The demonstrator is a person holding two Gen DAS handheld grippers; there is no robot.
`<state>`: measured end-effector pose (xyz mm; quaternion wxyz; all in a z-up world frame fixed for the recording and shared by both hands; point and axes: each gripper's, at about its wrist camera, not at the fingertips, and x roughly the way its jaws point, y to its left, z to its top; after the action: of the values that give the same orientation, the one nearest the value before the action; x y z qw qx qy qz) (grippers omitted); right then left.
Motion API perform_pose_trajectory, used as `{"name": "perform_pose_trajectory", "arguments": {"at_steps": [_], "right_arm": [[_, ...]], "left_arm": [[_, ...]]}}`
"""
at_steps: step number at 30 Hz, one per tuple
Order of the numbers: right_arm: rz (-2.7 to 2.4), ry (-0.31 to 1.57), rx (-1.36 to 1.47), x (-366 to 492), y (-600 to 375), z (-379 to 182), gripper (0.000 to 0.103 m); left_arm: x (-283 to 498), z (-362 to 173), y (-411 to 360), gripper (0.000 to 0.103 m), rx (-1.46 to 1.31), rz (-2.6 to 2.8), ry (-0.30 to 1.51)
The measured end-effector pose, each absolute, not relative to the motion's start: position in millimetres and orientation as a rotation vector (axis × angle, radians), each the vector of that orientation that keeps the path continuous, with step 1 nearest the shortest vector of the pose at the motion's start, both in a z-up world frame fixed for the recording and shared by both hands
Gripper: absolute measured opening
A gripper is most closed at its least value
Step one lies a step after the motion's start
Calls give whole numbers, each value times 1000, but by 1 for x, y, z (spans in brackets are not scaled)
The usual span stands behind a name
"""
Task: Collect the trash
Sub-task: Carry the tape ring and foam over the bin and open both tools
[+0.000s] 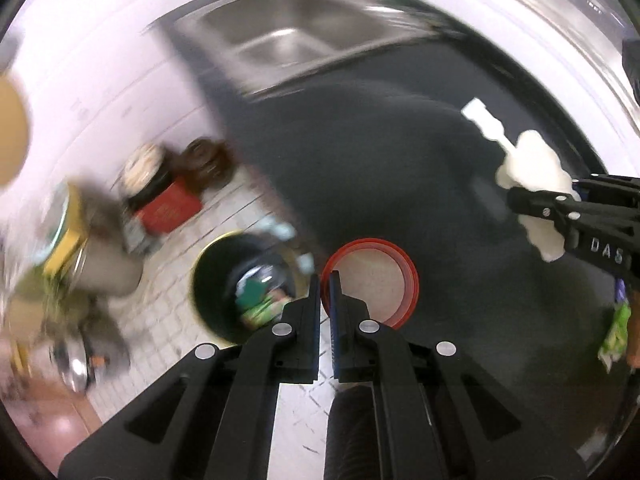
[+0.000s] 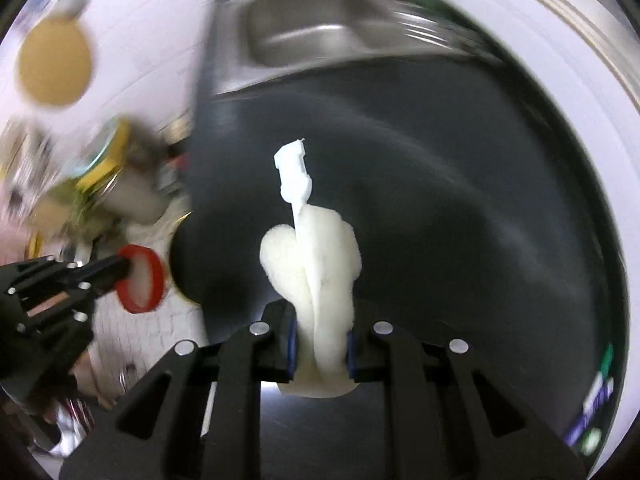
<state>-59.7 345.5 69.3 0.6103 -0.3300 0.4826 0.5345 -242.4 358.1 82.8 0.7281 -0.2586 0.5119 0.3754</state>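
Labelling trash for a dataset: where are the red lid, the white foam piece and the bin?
red lid (image 1: 376,284), left wrist view, pale inner face.
white foam piece (image 2: 316,268), right wrist view, bulging middle.
bin (image 1: 208,256), left wrist view, upper rim.

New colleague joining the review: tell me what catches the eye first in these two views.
The white foam scrap, pinched upright in the right gripper above the dark counter, stands out most. Next comes the red lid, held at its rim by the left gripper, with the open bin just left of it, below on the tiled floor.
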Motion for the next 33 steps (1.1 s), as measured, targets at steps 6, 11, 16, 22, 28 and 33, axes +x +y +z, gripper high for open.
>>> {"name": "perform_pose_trajectory", "arguments": {"at_steps": [6, 11, 16, 22, 28, 33], "right_arm": [[1416, 1081, -931, -174, 413, 46, 18], [1496, 1054, -1041, -234, 437, 28, 18], [1519, 1077, -1100, -258, 435, 13, 18], [1527, 1093, -1115, -265, 440, 3, 18], [1515, 1091, -1078, -258, 445, 5, 56], [1535, 1096, -921, -233, 443, 33, 75]], "left_arm": [[-336, 55, 399, 3, -732, 985, 1136], [-373, 27, 411, 3, -845, 1040, 1123], [-391, 6, 414, 3, -914, 1046, 1122], [-399, -5, 419, 3, -975, 1032, 1095], [-402, -17, 432, 23, -1045, 1036, 1036], [-404, -8, 438, 90, -978, 1110, 1003]]}}
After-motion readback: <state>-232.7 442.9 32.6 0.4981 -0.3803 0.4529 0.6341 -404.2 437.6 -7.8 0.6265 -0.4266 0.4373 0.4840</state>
